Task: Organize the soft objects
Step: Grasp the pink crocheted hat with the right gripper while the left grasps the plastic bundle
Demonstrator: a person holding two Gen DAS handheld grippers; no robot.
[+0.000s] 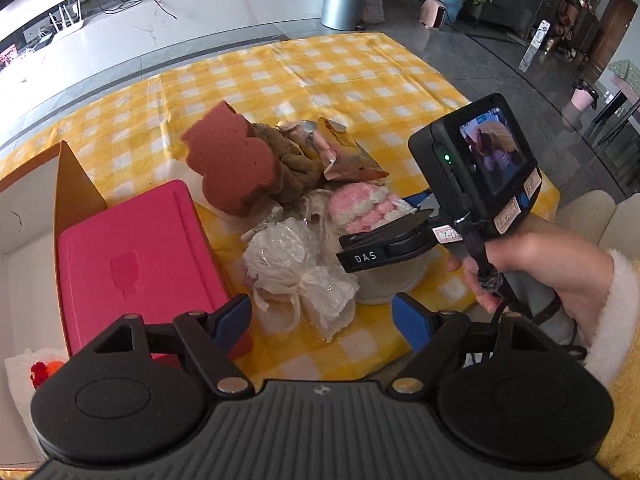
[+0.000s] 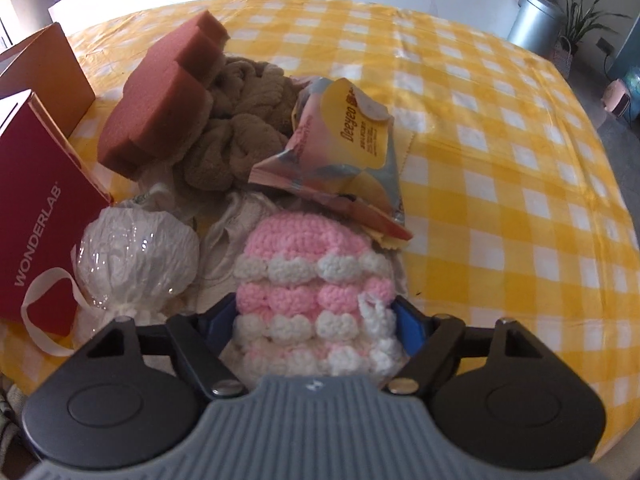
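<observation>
Pink-and-white crochet piece [image 2: 316,292] lies on the bench [image 2: 500,168], between the right gripper [image 2: 314,320] jaws; contact uncertain. Left gripper [image 1: 322,316] released above a white plastic bundle [image 1: 296,264]. Cardboard box [image 1: 24,216] holds a red carton [image 1: 136,260].

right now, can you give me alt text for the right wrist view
The right gripper straddles a pink and white crochet piece, one blue-padded finger on each side, on a yellow checked tablecloth. Behind it lie a white plastic bundle, a brown towel, a reddish sponge, a snack packet and a red box.
</observation>
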